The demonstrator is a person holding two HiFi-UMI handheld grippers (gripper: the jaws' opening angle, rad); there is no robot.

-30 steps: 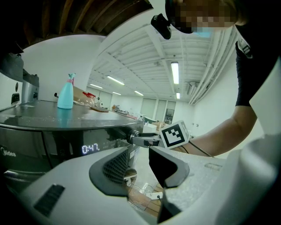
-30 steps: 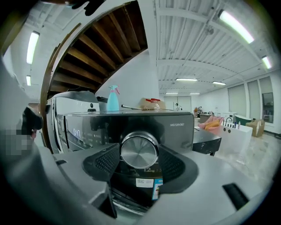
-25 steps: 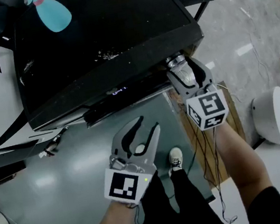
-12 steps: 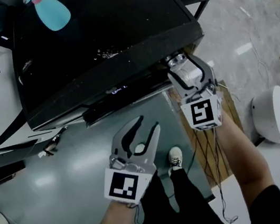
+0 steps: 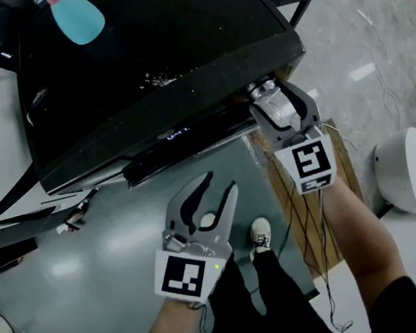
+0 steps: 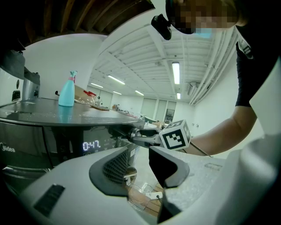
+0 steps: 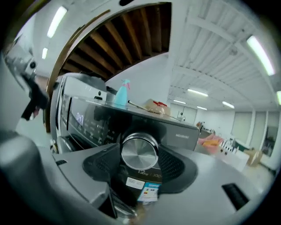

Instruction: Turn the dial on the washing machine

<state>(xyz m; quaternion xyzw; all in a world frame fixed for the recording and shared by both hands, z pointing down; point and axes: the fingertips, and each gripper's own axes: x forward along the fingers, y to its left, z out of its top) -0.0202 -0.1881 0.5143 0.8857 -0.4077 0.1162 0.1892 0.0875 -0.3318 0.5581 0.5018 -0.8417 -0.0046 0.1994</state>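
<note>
Dial (image 7: 139, 151) sits at the right end of the washing machine (image 5: 156, 51) control panel, just under the lip of the dark top and well right of the lit display (image 6: 91, 144). It's a round brushed-metal knob, face-on in the right gripper view.

Right gripper (image 7: 140, 163): jaws closing, dial between them. Both pads (image 7: 107, 166) sit against the knob's rim with no visible gap, so it's clamped on the dial. In the head view it reaches in from the right front corner, marker cube (image 5: 311, 165) slightly tilted.

Left gripper (image 6: 139, 169): jaws apart, nothing between them. It hovers low in front of the grey round door (image 5: 93, 285), well clear of the panel and aimed up at it. Its view shows the right gripper at the dial.

Display reads 0:47. Teal spray bottle (image 5: 78, 17) stands upright on the machine's top, toward the back left. Person's shoe (image 5: 261, 234) is on the floor below, between the two grippers.
</note>
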